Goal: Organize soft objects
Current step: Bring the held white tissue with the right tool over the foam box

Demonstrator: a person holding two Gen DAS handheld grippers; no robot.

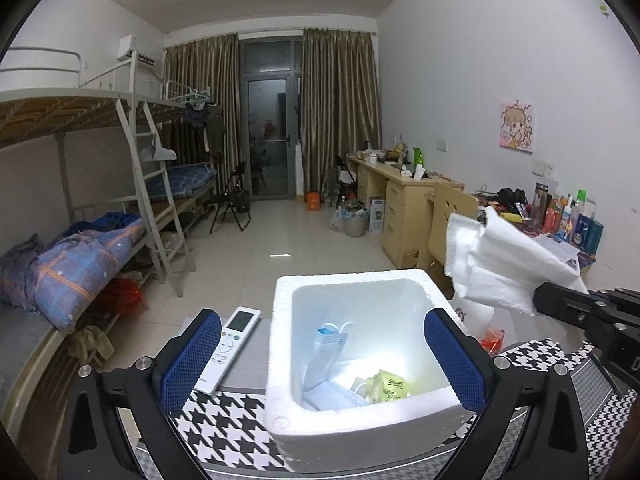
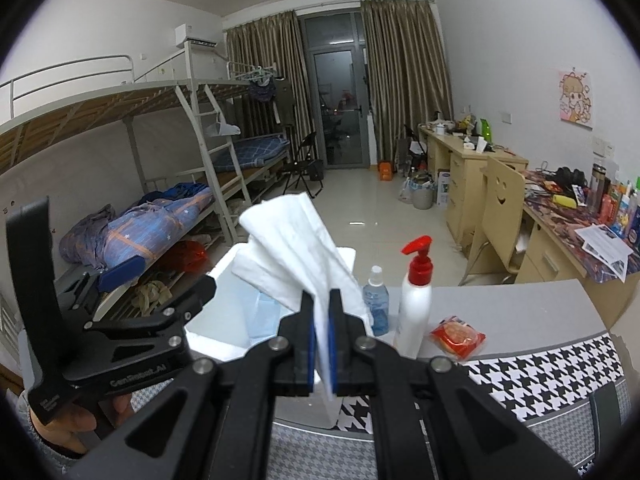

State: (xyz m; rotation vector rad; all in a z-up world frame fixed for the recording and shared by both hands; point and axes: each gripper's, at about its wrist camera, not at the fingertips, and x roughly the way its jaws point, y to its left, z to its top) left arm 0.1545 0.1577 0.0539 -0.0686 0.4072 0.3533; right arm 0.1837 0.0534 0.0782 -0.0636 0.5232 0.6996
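Observation:
A white foam box (image 1: 280,360) stands on the table, open at the top. Inside lie blue face masks (image 1: 326,356) and a yellow packet (image 1: 388,386). My left gripper (image 1: 320,360) is open, its blue pads on either side of the box. My right gripper (image 2: 323,340) is shut on a white tissue (image 2: 296,248) and holds it up just right of the box (image 2: 224,276). The tissue (image 1: 504,260) and the right gripper (image 1: 560,308) also show at the right of the left wrist view.
A white remote (image 1: 228,348) lies left of the box. A small blue spray bottle (image 2: 376,300), a white pump bottle with red top (image 2: 416,304) and a red packet (image 2: 458,336) stand on the grey table (image 2: 520,312). A houndstooth cloth (image 2: 540,372) covers its near edge.

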